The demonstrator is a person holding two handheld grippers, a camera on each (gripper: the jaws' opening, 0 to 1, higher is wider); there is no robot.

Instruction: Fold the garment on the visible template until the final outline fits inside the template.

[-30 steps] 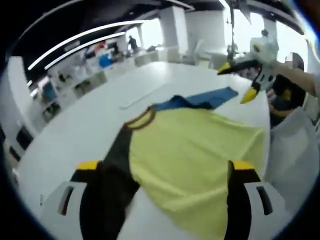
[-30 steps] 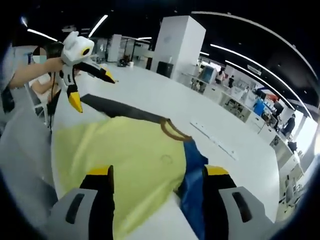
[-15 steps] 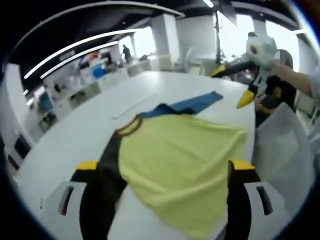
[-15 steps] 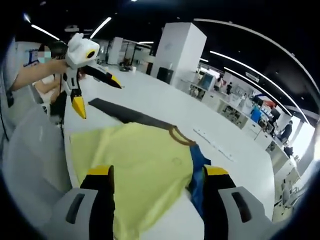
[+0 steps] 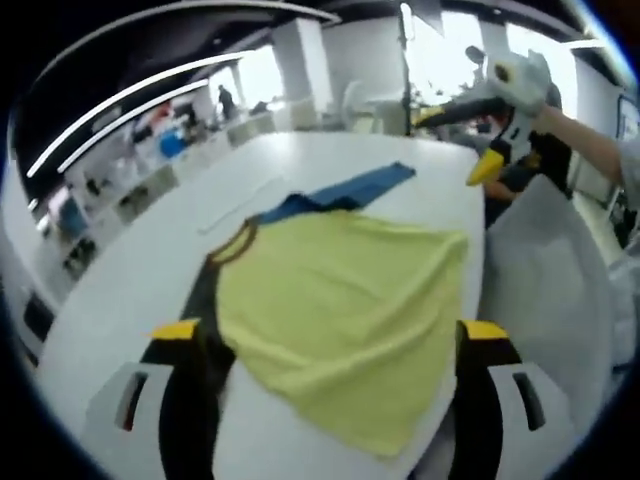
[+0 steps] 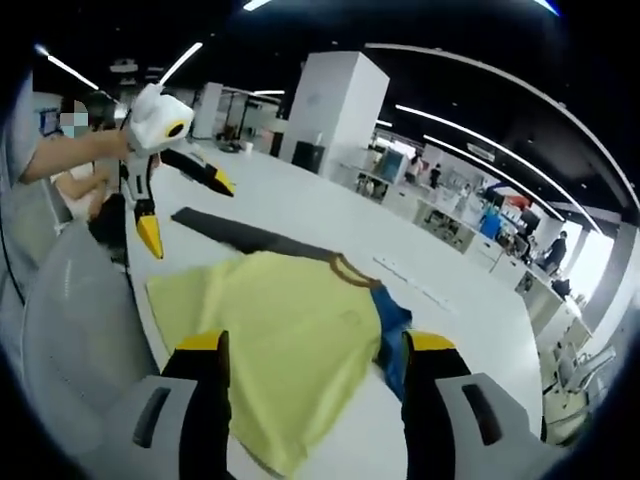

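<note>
From the left gripper view I find the garment (image 5: 340, 320), a yellow shirt with a brown collar, one black sleeve and one blue sleeve, lying flat on the white table (image 5: 130, 280), body spread between my jaws. The black sleeve (image 5: 205, 300) runs toward 8 o'clock beside my left jaw; the blue sleeve (image 5: 345, 192) extends toward 12 o'clock beyond the collar. My left gripper (image 5: 330, 335) stands with jaws wide apart, holding nothing, above the shirt's near hem. At 2 o'clock the right gripper (image 5: 470, 140) hangs in the air over the table edge, yellow tips spread, empty, carried by a person's hand. From the right gripper view the same garment (image 6: 290, 340) lies between my right gripper's (image 6: 315, 345) parted jaws, the blue sleeve (image 6: 392, 335) just inside the right-hand jaw and the black sleeve (image 6: 250, 238) stretched toward 11 o'clock. The left gripper (image 6: 180, 205) shows at 10 o'clock, raised above the table, tips apart and clear of the cloth. I cannot make out a template outline on the table surface.
</note>
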